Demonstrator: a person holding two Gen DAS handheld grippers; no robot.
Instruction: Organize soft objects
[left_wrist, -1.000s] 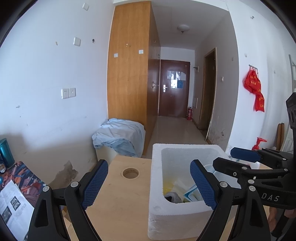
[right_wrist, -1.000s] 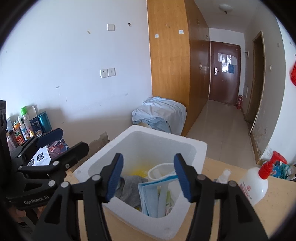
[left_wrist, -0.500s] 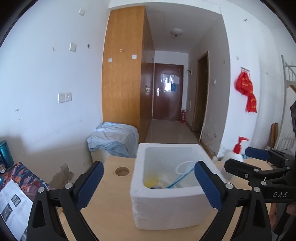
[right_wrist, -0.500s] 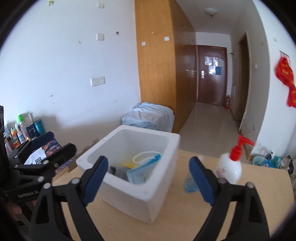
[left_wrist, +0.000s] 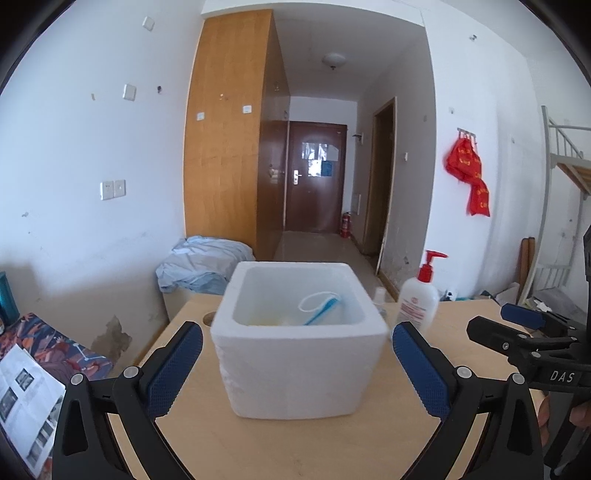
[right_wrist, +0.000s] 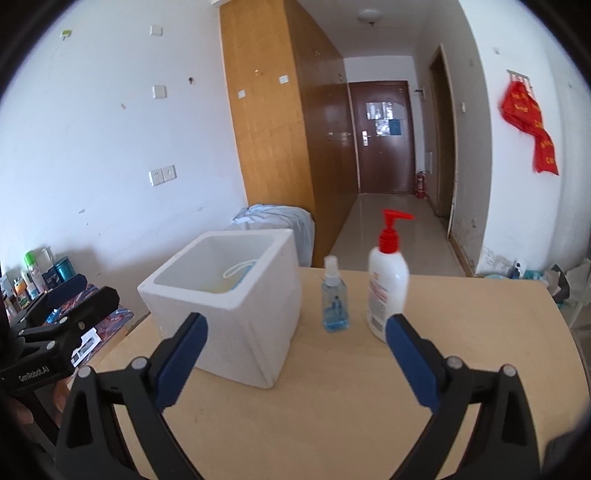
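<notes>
- I see my left tool (left_wrist: 297, 363) with its jaws spread wide; they have just been opening, and nothing is gripped between them.
- My right tool (right_wrist: 295, 356) also stands wide and holds nothing; its jaws have just been opening as well.
- The white foam box (left_wrist: 299, 369) sits on the wooden surface (right_wrist: 332, 417) straight ahead of my left tool, apart from its blue pads (left_wrist: 173, 369).
- Inside the box I make out a light-blue face mask (left_wrist: 319, 312) with its white loop; the rest of the contents I cannot tell.
- A small blue spray bottle (right_wrist: 334, 301) stands just right of the box, and a white pump bottle (right_wrist: 386, 286) with a red top stands beside it.
</notes>
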